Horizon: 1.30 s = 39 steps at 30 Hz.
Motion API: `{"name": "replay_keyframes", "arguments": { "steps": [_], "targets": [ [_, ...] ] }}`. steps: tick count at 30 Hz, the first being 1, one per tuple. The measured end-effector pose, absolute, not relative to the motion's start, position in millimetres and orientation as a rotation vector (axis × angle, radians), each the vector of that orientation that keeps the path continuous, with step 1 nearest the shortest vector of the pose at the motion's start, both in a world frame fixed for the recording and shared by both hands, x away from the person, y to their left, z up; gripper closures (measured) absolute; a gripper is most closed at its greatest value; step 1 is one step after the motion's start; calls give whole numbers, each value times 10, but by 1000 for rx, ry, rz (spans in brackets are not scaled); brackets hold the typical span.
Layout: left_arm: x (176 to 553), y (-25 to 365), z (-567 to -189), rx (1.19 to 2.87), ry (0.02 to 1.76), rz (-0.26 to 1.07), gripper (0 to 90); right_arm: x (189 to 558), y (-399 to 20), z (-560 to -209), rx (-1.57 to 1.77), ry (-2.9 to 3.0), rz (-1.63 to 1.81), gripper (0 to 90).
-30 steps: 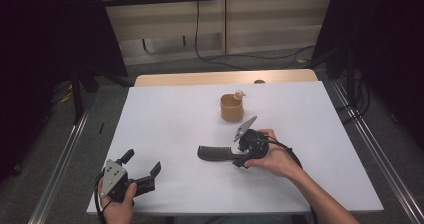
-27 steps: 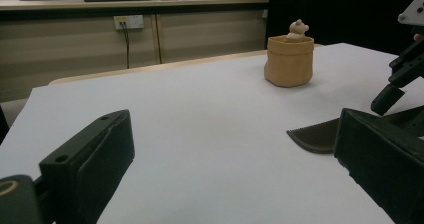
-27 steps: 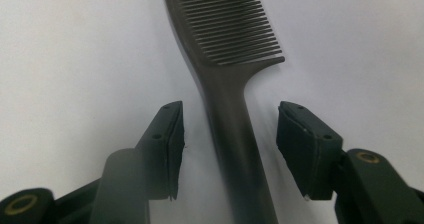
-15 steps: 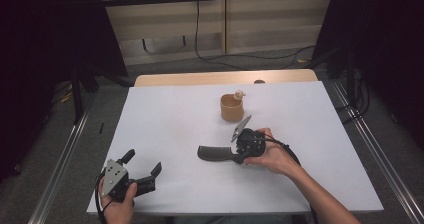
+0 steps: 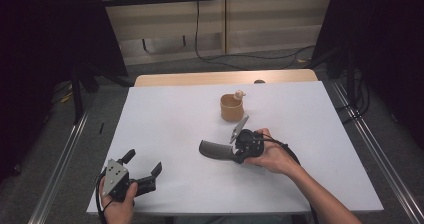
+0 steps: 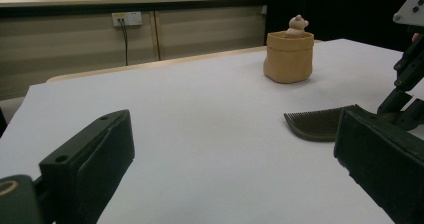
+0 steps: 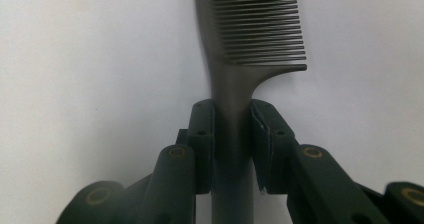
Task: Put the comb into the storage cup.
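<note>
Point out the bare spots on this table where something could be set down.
Free: the far left, left of the pot; the stretch between the left gripper and the comb; the far right edge. Crowded: around the pot, the comb and the right gripper.

Two black handheld grippers are seen. The left gripper (image 5: 146, 173) is topped by a grey three-cornered plate dotted with small screws, and a black cable is trailed from it. Its jaws are thick, flat black blocks with round holes. On the right gripper (image 7: 232, 149), brass-coloured ring fittings are set at the linkage pivots. Both forearms are bare, with no sleeves seen.
</note>
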<state>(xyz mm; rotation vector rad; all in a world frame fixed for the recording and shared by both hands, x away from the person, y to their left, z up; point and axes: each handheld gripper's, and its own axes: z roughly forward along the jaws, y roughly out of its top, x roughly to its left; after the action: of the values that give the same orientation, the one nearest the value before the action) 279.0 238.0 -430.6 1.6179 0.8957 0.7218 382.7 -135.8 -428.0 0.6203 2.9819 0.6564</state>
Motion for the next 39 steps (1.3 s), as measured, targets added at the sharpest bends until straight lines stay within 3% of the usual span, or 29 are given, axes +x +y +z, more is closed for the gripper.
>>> {"name": "replay_keyframes", "arguments": {
  "steps": [19, 39],
  "targets": [
    [2790, 2374, -4310, 1618, 895, 721, 29, 3870, -1345, -4254, 635, 3009, 644, 725],
    [2789, 2378, -4303, 1614, 885, 716, 29, 3813, -1536, -4067, 708, 2876, 879, 725]
  ]
}}
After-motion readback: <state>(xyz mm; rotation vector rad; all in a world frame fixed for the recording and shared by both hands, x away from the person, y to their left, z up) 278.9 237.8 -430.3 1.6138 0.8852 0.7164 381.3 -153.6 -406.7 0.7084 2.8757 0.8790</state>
